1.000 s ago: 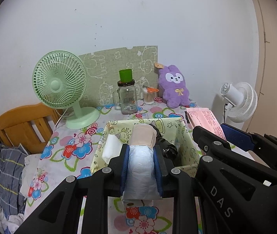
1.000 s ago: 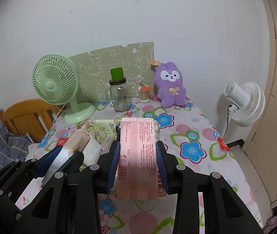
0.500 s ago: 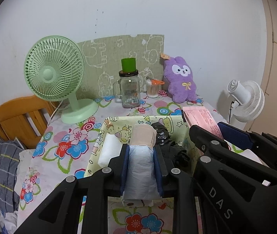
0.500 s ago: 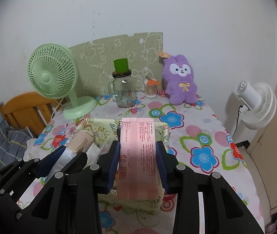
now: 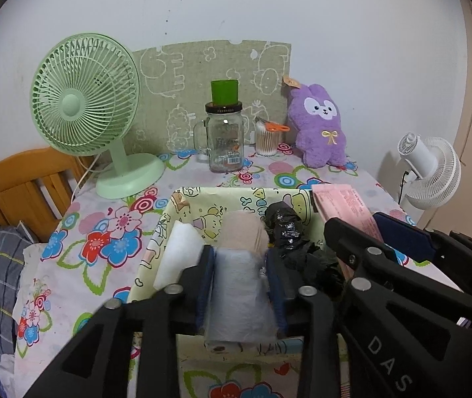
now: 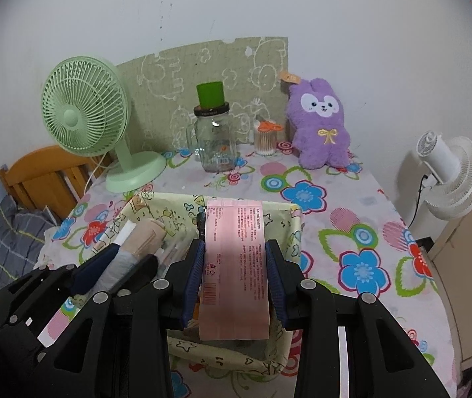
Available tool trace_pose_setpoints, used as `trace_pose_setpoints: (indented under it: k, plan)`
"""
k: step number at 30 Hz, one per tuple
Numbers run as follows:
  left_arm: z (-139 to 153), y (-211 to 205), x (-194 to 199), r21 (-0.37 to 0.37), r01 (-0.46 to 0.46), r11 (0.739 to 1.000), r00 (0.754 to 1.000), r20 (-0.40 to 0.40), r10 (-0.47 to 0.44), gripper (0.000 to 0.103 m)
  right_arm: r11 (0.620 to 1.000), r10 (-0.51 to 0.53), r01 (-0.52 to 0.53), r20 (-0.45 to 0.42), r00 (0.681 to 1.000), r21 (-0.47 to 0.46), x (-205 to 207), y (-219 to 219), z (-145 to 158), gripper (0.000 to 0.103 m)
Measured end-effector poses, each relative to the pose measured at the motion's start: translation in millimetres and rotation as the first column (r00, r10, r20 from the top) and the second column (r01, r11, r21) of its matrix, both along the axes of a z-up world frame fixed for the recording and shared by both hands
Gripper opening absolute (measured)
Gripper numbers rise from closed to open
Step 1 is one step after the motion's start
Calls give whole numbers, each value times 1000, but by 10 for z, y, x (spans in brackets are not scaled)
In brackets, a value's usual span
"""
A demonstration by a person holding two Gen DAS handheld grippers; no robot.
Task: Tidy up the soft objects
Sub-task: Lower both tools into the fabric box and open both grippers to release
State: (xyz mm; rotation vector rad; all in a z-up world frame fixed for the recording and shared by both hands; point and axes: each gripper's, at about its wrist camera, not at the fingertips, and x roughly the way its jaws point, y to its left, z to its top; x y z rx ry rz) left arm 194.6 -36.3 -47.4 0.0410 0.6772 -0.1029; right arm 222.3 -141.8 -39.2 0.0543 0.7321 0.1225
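two grippers, both loaded, both over the fabric bin. left gripper closed on a grey-white roll with a beige end, hanging above the bin's near-left part. right gripper clamped on a flat pink packet, above the bin's middle-right.

already inside the bin – a white soft block against the left wall and a crumpled black bag toward the back. judged past halfway: some items stowed, roll and packet not yet released. purple plush rabbit behind the bin by the wall, possibly left to gather.

open room inside the bin looks tight – a gap between block and bag, likely enough for the roll. right of the bin, bare flowered cloth up to the table edge; behind it, glass jar and green fan well apart.
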Motion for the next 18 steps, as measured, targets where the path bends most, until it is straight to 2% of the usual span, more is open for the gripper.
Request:
trace_pose_setpoints:
  k: [3, 4, 7, 10, 18]
  plan:
    - [-36, 23, 38, -8, -1, 1000, 1000, -9, 1, 41, 1000, 6, -6, -5, 1000, -9, 33, 20, -26, 40]
    - [-45, 29, 48, -11, -1, 1000, 1000, -12, 1, 45, 1000, 9, -9, -8, 1000, -11, 46, 32, -37, 40]
    - [-81, 59, 77, -16, 3, 1000, 999, -32, -4, 66, 1000, 18, -18, -12, 1000, -18, 80, 66, -67, 40]
    - [-106, 79, 82, 11, 3, 1000, 999, -45, -3, 75, 999, 36, -36, -17, 999, -20, 122, 106, -113, 40]
    - [-181, 148, 114, 20, 7, 1000, 996, -84, -6, 81, 997, 81, -81, -47, 996, 4, 276, 224, -247, 40]
